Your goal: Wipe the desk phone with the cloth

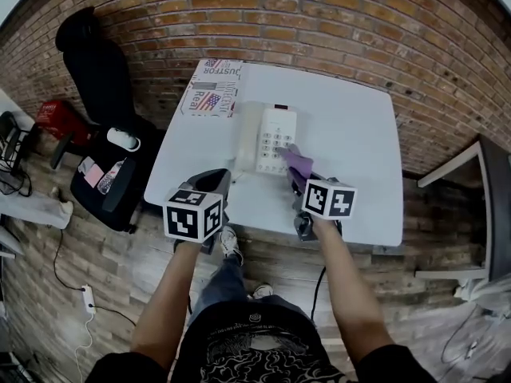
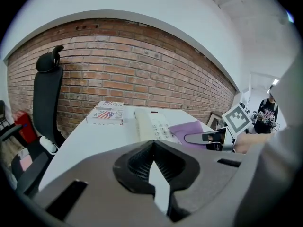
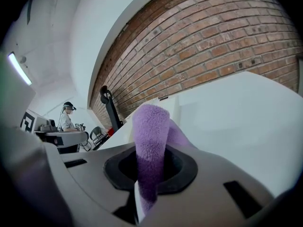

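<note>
A white desk phone [image 1: 267, 138] lies on the white table [image 1: 351, 142], handset on its left side. My right gripper [image 1: 297, 175] is shut on a purple cloth [image 1: 297, 162], which rests against the phone's near right corner by the keypad. In the right gripper view the cloth [image 3: 151, 122] stands up out of the jaws of the right gripper [image 3: 150, 149] and hides most of the phone. My left gripper [image 1: 217, 177] hovers at the table's front edge, left of the phone and apart from it, jaws together with nothing held. The left gripper view shows the phone [image 2: 151, 124] and cloth [image 2: 187, 128] ahead.
A printed cardboard box [image 1: 212, 88] lies at the table's back left by the brick wall [image 1: 319, 22]. A black office chair [image 1: 100, 78] with small items on its seat stands left of the table. Another table's edge [image 1: 495, 206] is at the right. A person [image 3: 66, 116] stands far off.
</note>
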`<state>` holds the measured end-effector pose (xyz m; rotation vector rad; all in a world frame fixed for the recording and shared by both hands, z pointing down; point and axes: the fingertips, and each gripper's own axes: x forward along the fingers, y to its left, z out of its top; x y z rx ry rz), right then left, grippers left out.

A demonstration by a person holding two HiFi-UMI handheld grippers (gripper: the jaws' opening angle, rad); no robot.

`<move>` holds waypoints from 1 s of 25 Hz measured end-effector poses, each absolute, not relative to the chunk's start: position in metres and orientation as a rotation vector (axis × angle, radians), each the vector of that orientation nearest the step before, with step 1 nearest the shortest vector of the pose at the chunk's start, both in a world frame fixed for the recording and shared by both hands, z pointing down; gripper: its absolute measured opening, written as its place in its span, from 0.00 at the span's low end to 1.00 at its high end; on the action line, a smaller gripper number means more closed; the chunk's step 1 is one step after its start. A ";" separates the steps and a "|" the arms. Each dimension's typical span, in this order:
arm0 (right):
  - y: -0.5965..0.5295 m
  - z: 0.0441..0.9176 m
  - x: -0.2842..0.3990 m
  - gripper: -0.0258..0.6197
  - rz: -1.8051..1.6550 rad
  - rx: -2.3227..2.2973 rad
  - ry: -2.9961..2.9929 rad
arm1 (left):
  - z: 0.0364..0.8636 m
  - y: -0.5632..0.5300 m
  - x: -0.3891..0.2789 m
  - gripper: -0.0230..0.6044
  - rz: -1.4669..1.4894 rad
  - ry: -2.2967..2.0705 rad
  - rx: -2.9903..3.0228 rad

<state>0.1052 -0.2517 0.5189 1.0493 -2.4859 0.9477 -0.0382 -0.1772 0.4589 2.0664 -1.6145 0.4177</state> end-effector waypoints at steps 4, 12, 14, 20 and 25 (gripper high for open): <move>-0.241 0.521 0.108 0.11 0.986 1.056 -2.484 | 0.459 -0.166 -0.037 0.05 0.425 -1.611 2.063; -0.241 0.521 0.116 0.11 1.196 1.197 -2.485 | 0.463 -0.168 -0.038 0.05 0.461 -1.553 2.106; -0.244 0.521 0.115 0.11 1.249 1.249 -2.481 | 0.465 -0.171 -0.043 0.05 0.464 -1.530 2.122; -0.240 0.518 0.103 0.11 1.321 1.410 -2.444 | 0.463 -0.180 -0.065 0.05 0.472 -1.450 2.175; -0.227 0.521 0.087 0.11 1.350 1.475 -2.417 | 0.466 -0.183 -0.085 0.05 0.480 -1.387 2.205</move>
